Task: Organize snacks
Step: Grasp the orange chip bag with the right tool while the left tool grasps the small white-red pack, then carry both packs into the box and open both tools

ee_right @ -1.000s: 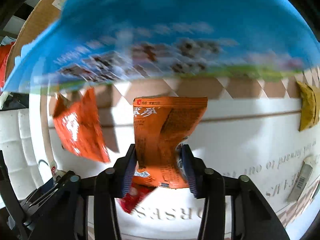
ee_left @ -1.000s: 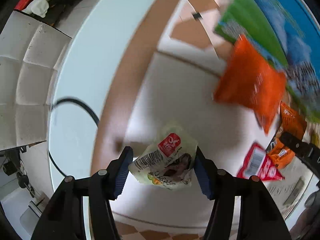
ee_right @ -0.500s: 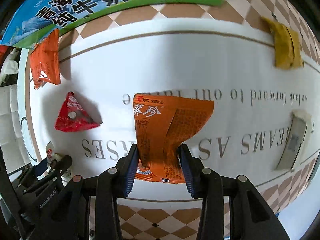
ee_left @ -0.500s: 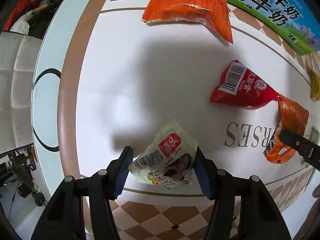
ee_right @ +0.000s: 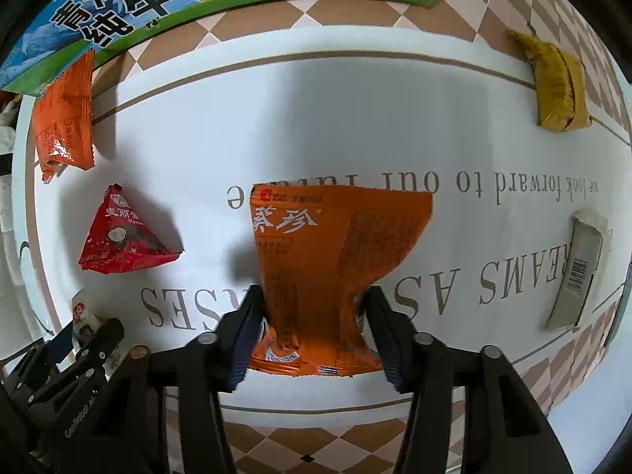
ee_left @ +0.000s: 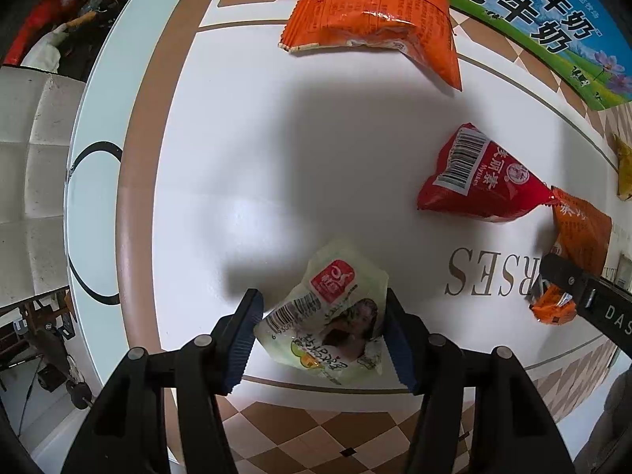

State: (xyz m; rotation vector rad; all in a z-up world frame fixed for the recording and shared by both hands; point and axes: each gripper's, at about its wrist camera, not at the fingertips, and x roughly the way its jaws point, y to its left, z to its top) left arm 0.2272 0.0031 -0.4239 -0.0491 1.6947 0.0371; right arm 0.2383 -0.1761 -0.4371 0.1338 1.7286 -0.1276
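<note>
My right tongs [ee_right: 312, 335] have just been opening, with the crinkly orange foil snack bag [ee_right: 335, 260] between the pads. It may slip and flop onto the white table [ee_right: 395, 118]. Its long side runs away from me, top toward the table's far edge. My left tongs [ee_left: 320, 339] squeeze the small pale green plastic packet [ee_left: 331, 312] above the near edge, red label pointing away.
</note>
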